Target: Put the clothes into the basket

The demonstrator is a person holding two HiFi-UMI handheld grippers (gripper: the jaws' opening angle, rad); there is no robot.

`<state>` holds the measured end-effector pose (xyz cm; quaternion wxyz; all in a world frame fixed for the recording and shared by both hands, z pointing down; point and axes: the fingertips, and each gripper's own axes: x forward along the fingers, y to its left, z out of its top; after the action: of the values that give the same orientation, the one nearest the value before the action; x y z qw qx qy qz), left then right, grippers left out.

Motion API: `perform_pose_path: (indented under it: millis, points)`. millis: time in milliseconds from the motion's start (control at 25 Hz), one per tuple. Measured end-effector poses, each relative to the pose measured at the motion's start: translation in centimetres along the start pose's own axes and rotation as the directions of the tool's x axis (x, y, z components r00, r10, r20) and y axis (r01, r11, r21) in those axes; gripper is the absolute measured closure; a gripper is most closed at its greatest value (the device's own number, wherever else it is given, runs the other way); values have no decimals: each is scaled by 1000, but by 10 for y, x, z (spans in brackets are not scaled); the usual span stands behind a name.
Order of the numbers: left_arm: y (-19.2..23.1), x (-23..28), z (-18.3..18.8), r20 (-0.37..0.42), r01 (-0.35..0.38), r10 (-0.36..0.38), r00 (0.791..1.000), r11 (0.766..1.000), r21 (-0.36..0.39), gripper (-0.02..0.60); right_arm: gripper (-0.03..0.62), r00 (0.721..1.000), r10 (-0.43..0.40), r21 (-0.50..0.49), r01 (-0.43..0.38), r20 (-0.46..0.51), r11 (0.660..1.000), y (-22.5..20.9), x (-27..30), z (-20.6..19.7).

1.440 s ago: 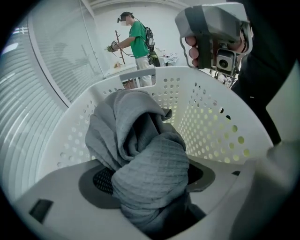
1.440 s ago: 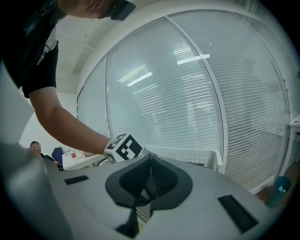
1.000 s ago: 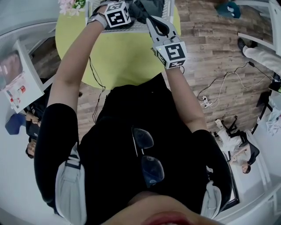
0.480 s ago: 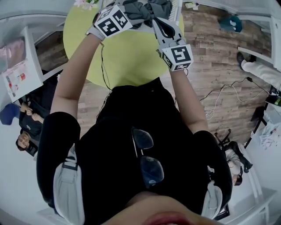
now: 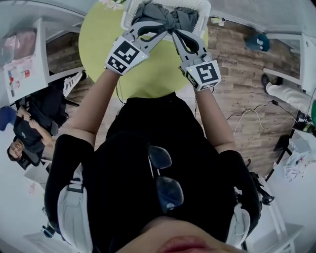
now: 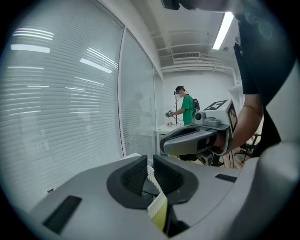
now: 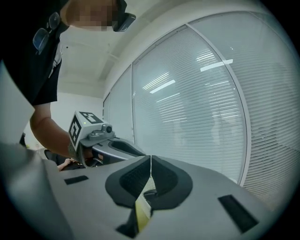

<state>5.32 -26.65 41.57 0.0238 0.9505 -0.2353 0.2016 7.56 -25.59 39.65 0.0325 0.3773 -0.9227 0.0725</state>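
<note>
Head view: grey clothes (image 5: 167, 17) sit bunched in the white basket (image 5: 203, 7). I see left claw (image 6: 150, 165) closing empty, right claw (image 7: 150, 165) clenched empty.

The basket (image 5: 205, 11) stands on the table (image 5: 98, 44) at its far edge, and the clothes (image 5: 168, 17) lie heaped inside it. Left of the table, and nearer than it, a seated person (image 5: 29, 126) is on the floor (image 5: 237, 59). Right of the table a cable (image 5: 249, 112) lies on that floor, with someone's leg (image 5: 289, 94) farther right, beyond the cable.
</note>
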Motion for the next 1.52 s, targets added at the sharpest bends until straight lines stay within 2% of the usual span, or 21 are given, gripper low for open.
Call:
perform_pose_path:
  millis: [120, 280, 400, 560, 960, 1520]
  points:
    - [-8, -19, 8, 73, -64, 66, 995, 997, -36, 568, 568, 1000, 27, -7, -27, 14, 1000, 13, -5, 15]
    - [-10, -42, 15, 164, -139, 158, 974, 983, -116, 571, 568, 998, 60, -11, -59, 21, 998, 27, -11, 27]
    - [-14, -54, 20, 202, -168, 191, 961, 978, -125, 571, 568, 997, 76, -26, -75, 16, 997, 37, -15, 32]
    - [-21, -62, 23, 215, -181, 198, 956, 979, -97, 571, 569, 997, 77, -34, -77, 18, 996, 44, -19, 37]
    - [-24, -72, 36, 272, -183, 213, 939, 974, -131, 572, 569, 995, 80, -30, -79, 52, 996, 52, -26, 52]
    - [-34, -70, 41, 288, -160, 191, 938, 979, -130, 571, 569, 996, 70, -30, -68, 63, 997, 51, -34, 56]
